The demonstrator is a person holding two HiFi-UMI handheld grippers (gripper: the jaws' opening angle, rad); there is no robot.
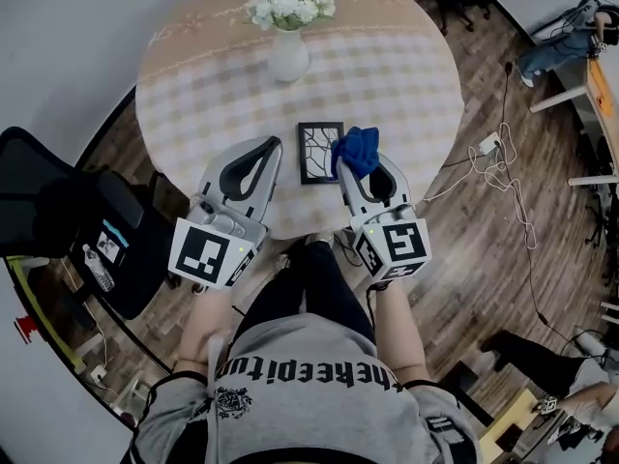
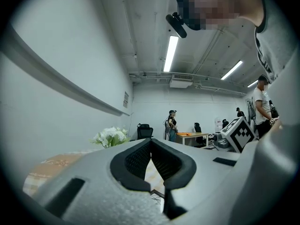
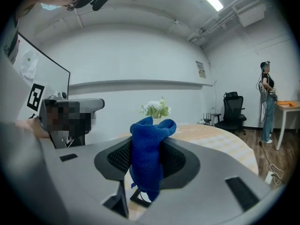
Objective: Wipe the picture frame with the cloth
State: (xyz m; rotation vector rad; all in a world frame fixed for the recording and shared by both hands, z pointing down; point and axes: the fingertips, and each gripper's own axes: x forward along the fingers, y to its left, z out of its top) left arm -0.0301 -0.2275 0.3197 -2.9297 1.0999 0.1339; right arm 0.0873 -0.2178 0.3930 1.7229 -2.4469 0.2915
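Lab office, desk (image 2: pixel 192 135), swivel chair (image 3: pixel 233 109), floor cables (image 1: pixel 503 165)

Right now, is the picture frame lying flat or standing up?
Lying flat: the head view shows the picture frame face up on the table, beside the cloth.

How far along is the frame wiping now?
Done: the right gripper is shut on the blue cloth. In hand: the cloth hangs at the right edge of the picture frame. Left: seemingly the wiping itself; the left gripper is shut and empty, beside the frame.

The person's grey shirt (image 1: pixel 311 379) seems to read "thekeepitu" (letters partly hidden).
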